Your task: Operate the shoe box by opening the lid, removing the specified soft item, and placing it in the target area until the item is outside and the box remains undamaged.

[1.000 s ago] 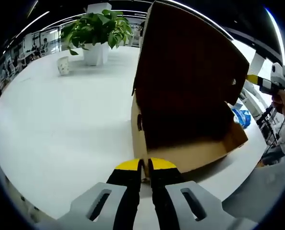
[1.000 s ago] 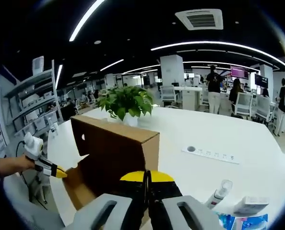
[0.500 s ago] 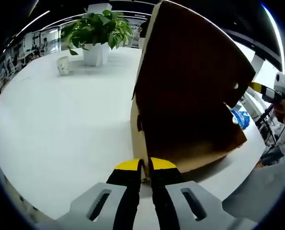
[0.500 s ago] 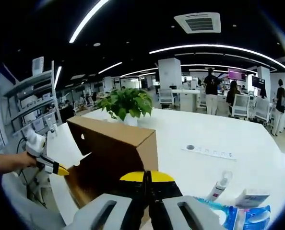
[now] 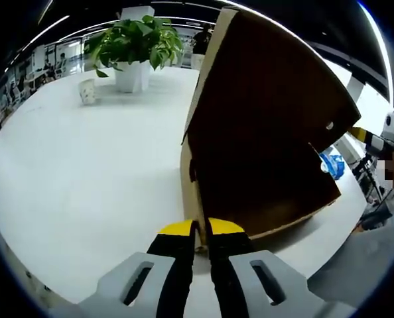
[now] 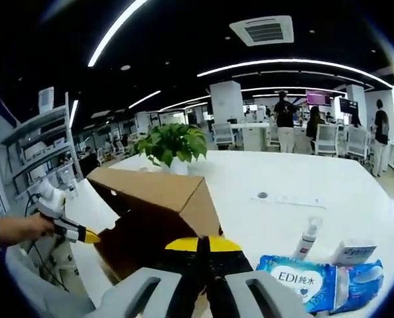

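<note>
The brown cardboard shoe box point(image 5: 192, 189) stands on the white table point(image 5: 84, 172). Its lid point(image 5: 263, 112) is raised and leans over the dark inside. My left gripper point(image 5: 197, 228) is shut on the box's near wall at the corner. In the right gripper view the left gripper point(image 6: 85, 236) touches the box's point(image 6: 127, 242) left corner. My right gripper point(image 6: 203, 244) is shut on the edge of the lid point(image 6: 154, 192); from the left gripper view, the right gripper point(image 5: 357, 132) sits at the lid's far corner. A soft blue wipes packet point(image 6: 316, 281) lies on the table right of the box.
A potted plant point(image 5: 134, 43) and a small white cup point(image 5: 87, 91) stand at the table's far end. A spray bottle point(image 6: 308, 240) and a small white carton point(image 6: 353, 252) sit by the wipes. A socket strip point(image 6: 286, 199) is set in the table point(image 6: 296, 179). People stand in the background.
The lid has swung lower over the box, hiding more of its inside floor. The right gripper view has tipped downward, bringing the blue wipes packet into sight.
</note>
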Action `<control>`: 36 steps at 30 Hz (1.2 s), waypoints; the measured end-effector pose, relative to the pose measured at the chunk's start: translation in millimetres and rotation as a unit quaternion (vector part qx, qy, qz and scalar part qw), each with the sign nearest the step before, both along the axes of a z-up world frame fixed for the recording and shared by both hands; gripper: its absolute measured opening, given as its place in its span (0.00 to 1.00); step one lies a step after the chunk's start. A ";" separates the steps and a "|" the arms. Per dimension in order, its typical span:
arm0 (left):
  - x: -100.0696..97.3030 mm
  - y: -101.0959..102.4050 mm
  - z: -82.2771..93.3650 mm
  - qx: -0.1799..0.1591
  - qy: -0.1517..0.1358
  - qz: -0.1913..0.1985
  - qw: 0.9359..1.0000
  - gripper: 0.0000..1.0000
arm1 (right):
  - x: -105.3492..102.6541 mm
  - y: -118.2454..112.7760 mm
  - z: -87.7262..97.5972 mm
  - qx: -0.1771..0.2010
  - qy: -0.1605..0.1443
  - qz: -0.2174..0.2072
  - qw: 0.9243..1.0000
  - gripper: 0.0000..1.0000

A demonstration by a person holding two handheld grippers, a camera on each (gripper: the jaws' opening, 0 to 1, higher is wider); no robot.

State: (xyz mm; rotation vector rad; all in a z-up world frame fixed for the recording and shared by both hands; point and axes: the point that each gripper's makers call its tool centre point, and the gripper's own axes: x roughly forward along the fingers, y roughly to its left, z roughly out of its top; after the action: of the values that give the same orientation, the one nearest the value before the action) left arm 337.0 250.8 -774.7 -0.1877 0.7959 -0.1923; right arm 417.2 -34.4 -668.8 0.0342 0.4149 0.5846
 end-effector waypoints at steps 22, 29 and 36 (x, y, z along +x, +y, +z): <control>2.9 -0.6 6.2 0.020 -0.020 -0.035 0.999 0.07 | -20.6 -0.3 -12.9 0.015 0.011 -0.016 1.000 0.00; 8.7 1.9 24.6 0.018 -0.046 -0.035 0.998 0.13 | -24.2 -0.7 -15.1 0.016 0.012 -0.015 1.000 0.00; 19.0 3.1 52.0 0.028 -0.084 -0.037 0.995 0.14 | -27.6 -0.6 -17.2 0.013 0.012 -0.011 1.000 0.00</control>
State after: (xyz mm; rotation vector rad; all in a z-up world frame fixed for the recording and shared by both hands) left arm 355.9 253.9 -722.7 -0.0874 0.6394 -0.2511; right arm 389.6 -35.0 -686.0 0.0697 0.4293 0.5687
